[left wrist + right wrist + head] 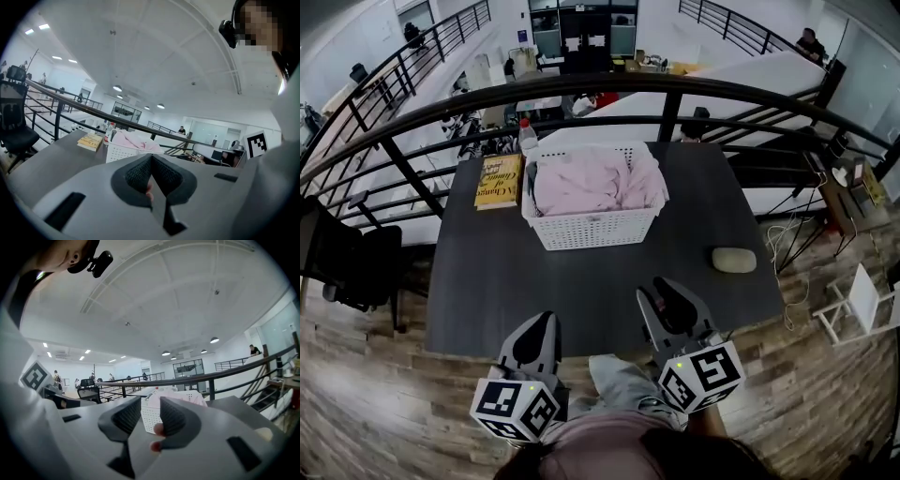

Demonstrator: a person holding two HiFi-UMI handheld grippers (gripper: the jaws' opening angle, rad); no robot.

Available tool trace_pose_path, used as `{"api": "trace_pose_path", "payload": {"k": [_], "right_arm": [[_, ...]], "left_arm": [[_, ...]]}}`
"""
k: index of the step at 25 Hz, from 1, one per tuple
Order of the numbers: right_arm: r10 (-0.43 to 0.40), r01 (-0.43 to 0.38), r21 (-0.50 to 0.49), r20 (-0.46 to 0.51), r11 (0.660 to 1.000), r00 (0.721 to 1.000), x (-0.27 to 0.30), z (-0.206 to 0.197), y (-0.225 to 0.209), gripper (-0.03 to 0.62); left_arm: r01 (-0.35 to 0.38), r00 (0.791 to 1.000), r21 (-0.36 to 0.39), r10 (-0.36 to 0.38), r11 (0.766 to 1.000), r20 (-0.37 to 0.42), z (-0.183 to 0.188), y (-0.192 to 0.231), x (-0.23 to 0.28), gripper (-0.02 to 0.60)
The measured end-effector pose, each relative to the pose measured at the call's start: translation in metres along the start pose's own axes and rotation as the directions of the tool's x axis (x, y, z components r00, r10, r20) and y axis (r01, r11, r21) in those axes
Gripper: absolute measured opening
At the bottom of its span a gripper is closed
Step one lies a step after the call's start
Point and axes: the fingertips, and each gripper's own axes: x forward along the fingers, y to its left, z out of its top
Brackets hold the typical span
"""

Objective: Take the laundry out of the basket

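Note:
A white slatted laundry basket (595, 225) stands at the far middle of the dark table (581, 291), filled with pale pink laundry (591, 186). Both grippers hover over the table's near edge, well short of the basket. My left gripper (542, 321) points at the basket, its pads meeting at the tips and holding nothing. In the left gripper view, basket (123, 152) and laundry (133, 140) sit just beyond the left gripper (151, 157). My right gripper (656, 289) is open with a small empty gap. Through that gap in the right gripper (150, 401) the basket (149, 417) shows.
A yellow book (499, 180) lies left of the basket, with a plastic bottle (526, 136) behind it. A grey oval object (733, 259) rests on the table's right side. A black railing (675, 94) runs behind the table. A black chair (352, 267) stands at the left.

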Motion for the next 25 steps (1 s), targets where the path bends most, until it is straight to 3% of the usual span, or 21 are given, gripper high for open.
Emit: {"api": "trace_pose_path", "payload": {"k": [15, 25], "right_arm": [[0.112, -0.117, -0.053, -0.095, 0.992, 0.989, 0.112, 0.011, -0.049, 0.218], [0.173, -0.188, -0.092, -0.153, 0.978, 0.973, 0.182, 0.011, -0.076, 0.245]], "left_arm": [[-0.111, 0.994, -0.056, 0.112, 0.992, 0.007, 0.028, 0.058, 0.069, -0.003], [-0.232, 0.973, -0.097, 0.232, 0.968, -0.008, 0.036, 0.103, 0.103, -0.003]]}}
